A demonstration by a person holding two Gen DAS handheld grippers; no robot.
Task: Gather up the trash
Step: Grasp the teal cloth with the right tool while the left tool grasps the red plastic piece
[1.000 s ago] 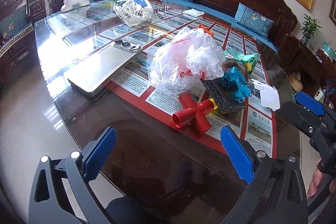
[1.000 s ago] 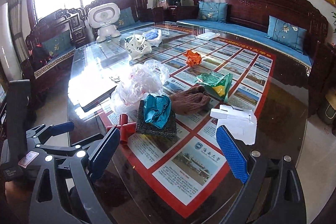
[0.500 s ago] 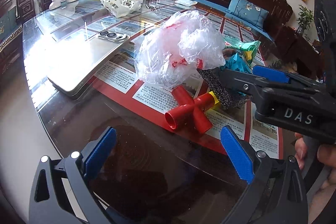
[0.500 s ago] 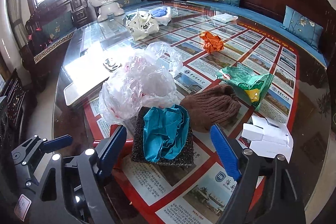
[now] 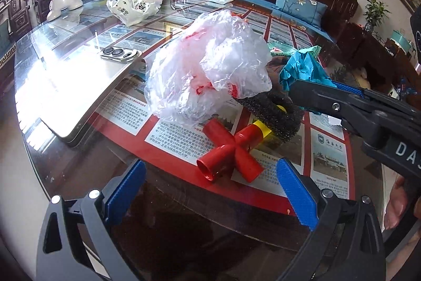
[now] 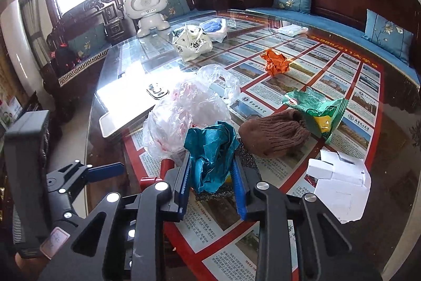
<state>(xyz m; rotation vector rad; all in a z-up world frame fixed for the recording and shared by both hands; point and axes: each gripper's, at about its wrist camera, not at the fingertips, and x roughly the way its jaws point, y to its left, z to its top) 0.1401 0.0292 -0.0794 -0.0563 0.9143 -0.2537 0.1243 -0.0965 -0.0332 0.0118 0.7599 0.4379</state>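
1. The right tongs point(image 6: 211, 175) are closed narrow on a crumpled teal paper wad point(image 6: 210, 149), their blue pads pressing it from both sides; the wad sits atop a black foam block point(image 6: 247, 158) on the glass-topped bench point(image 6: 394, 149)
2. Seen from the left wrist, the right tongs point(image 5: 323, 94) reach in from the right edge to the teal paper wad point(image 5: 302, 67), which lies just right of the clear plastic bag point(image 5: 210, 67)
3. The left tongs point(image 5: 208, 188) hang wide open and empty above the bench point(image 5: 65, 162) edge, short of the bag, with a red cross-shaped pipe fitting point(image 5: 231, 149) between their pads and the bag
4. One arm of the fitting, banded in yellow, touches the black foam block point(image 5: 276, 120), which lies at the bag's lower right
5. Right of the clear plastic bag point(image 6: 184, 112) in the right wrist view: a brown knitted hat point(image 6: 276, 133) touching the foam, then a torn green snack wrapper point(image 6: 318, 109) just beyond the hat
6. A white carton point(image 6: 339, 175) lies well right of the bag, near the bench edge
7. Beyond the bag sits a crumpled orange paper ball point(image 6: 275, 62); farther back, a white printed bag point(image 6: 192, 44) and a white toy robot point(image 6: 147, 7)
8. Left of the bag, a silver tablet point(image 5: 71, 94) with a phone point(image 5: 119, 53) on top
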